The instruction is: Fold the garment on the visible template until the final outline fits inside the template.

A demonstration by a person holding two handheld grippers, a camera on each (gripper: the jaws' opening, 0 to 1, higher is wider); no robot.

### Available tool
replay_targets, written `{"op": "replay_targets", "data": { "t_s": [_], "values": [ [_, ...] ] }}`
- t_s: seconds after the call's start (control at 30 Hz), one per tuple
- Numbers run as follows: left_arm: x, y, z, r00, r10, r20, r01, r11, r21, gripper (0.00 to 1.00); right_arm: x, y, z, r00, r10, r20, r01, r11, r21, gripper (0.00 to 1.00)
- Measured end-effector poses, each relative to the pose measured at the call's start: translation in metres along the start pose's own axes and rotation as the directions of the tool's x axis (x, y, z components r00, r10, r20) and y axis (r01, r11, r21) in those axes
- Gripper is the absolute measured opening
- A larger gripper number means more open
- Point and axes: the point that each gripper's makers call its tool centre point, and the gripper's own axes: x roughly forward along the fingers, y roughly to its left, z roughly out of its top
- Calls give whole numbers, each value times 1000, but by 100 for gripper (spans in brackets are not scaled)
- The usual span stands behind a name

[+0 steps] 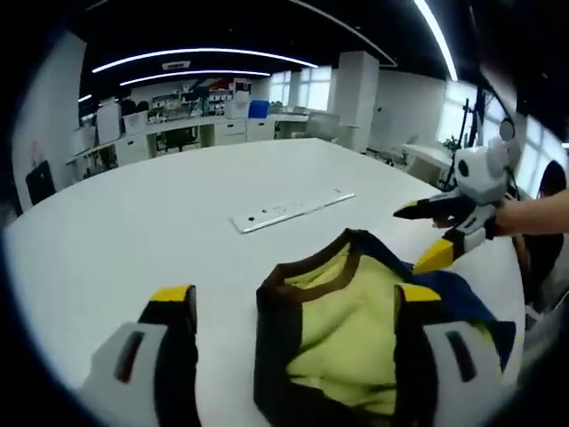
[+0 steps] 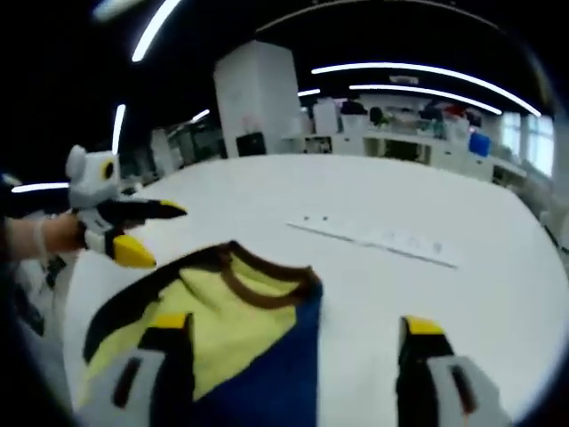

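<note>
- I see the shirt [image 1: 356, 329] lying on the white table [image 1: 160, 231], close to the near edge in the left gripper view.
- The shirt is yellow, with dark brown bands and a blue part. It is bunched up, not flat.
- In the left gripper view the bottom of the shirt is cut off by the edge of the picture, so I cannot see its whole shape.
- My left gripper [image 1: 298, 307] has its jaws wide apart. The right jaw sits in front of the shirt and hides part of it. The left jaw is over bare table. I cannot tell if either jaw touches the cloth.
- My right gripper [image 2: 298, 334] also has its jaws wide apart. Its left jaw is over the yellow part of the shirt, and its right jaw is over bare table.
- In the right gripper view the blue part runs off the bottom of the picture.
- In each view the other gripper comes in from the side, held by a hand [image 1: 533, 213]. Its yellow tips are spread and sit just beside the shirt's edge. I cannot tell if they touch it.
- A thin white strip [image 1: 293, 212] lies flat further back on the table, well apart from the shirt. It has small marks I cannot make out.
- The desks and shelves far behind are too blurry for me to tell much.
</note>
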Motion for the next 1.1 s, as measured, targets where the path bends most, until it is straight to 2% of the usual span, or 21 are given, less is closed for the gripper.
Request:
{"op": "replay_targets", "data": {
  "t_s": [0.3, 0.4, 0.5, 0.67, 0.73, 0.87, 1.0, 1.1],
  "values": [
    [-41, -20, 16, 998, 1, 62, -1, 1000, 4, 91, -34, 20, 0, 1000, 3, 23, -3, 1000, 16, 92],
    [-57, -26, 16, 998, 0, 70, -2, 1000, 31, 90, -49, 28, -4, 999, 9, 30, -9, 1000, 11, 92],
    [-72, -31, 15, 996, 3, 85, -5, 1000, 24, 89, -67, 35, -10, 1000, 9, 30, -9, 1000, 10, 90],
    [-94, -29, 4, 996, 14, 83, -15, 1000, 17, 87, -86, 36, -16, 999, -2, 41, 1, 1000, 21, 89],
    [-104, -27, -4, 997, 26, 77, -27, 1000, 7, 86, -95, 38, -19, 999, 3, 50, -7, 998, 65, 89],
    [-121, -23, -20, 997, 43, 64, -43, 999, -13, 85, -120, 54, -30, 998, 17, 62, -21, 998, 64, 88],
    [-138, -20, -26, 994, 78, 82, -75, 996, -44, 83, -141, 65, -44, 997, 20, 79, -28, 995, 96, 87],
    [-149, -16, -32, 993, 88, 81, -84, 995, -51, 81, -149, 72, -54, 997, 26, 75, -34, 993, 113, 85]
  ]
}}
